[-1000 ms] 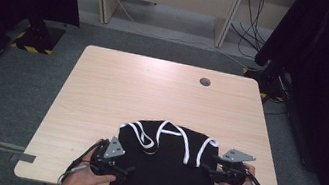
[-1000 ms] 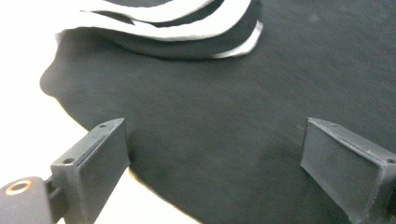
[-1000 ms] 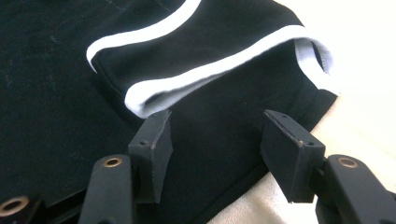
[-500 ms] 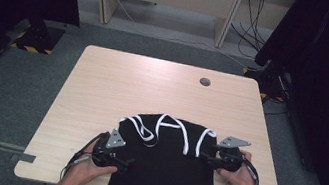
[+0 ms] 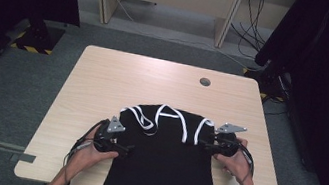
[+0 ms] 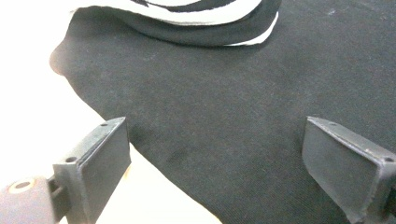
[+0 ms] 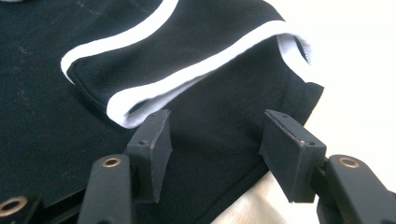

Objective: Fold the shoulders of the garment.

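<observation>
At the near edge of the table (image 5: 104,77), a black garment with white stripes (image 5: 166,159) lies spread, its lower part hanging over that edge toward the person and its bunched, white-trimmed top toward the middle of the surface.

On the left, the left gripper (image 5: 128,150) sits at the garment's left side. In the left gripper view its jaws stand wide apart, with the cloth's edge (image 6: 154,163) running between them and nothing pinched. To do this well, it should close on that edge alone, low enough to catch the fabric without scraping the wood.

On the right, the right gripper (image 5: 200,143) rests by the garment's right side, near the folded white-striped band (image 7: 187,70). Its jaws stand about half apart, straddling black cloth just below the band; the pads do not look pressed onto it. Judging from this, both sides should be gripped at matching heights, so that any pull stays even and the cloth flattens rather than twists.
</observation>
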A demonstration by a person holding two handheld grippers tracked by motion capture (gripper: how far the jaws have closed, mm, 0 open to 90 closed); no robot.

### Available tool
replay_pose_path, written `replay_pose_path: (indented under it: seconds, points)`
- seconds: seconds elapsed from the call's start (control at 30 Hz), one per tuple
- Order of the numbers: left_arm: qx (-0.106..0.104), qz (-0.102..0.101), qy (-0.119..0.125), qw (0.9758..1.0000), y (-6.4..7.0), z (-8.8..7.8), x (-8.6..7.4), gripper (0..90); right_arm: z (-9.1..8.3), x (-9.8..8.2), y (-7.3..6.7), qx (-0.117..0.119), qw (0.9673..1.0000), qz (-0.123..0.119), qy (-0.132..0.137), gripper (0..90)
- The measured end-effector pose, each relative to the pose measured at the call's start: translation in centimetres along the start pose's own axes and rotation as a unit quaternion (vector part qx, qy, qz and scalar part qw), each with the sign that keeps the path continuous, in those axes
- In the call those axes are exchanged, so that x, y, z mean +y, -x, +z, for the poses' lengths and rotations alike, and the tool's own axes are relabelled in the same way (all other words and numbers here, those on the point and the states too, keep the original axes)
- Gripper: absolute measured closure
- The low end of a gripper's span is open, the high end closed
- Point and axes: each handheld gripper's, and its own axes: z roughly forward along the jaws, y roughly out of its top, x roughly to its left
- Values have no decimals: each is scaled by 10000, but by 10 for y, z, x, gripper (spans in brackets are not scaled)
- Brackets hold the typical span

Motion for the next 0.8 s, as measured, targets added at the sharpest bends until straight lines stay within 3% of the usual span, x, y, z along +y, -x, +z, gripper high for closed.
replay_pose_path:
  seconds: [0.4,0.8]
  points:
    - [31,-41,-27,10000,-12,11,10,61,13,11,13,-30,9999,86,81,433]
    - [62,-96,-57,9999,-16,16,14,28,19,17,20,-46,9998,135,127,425]
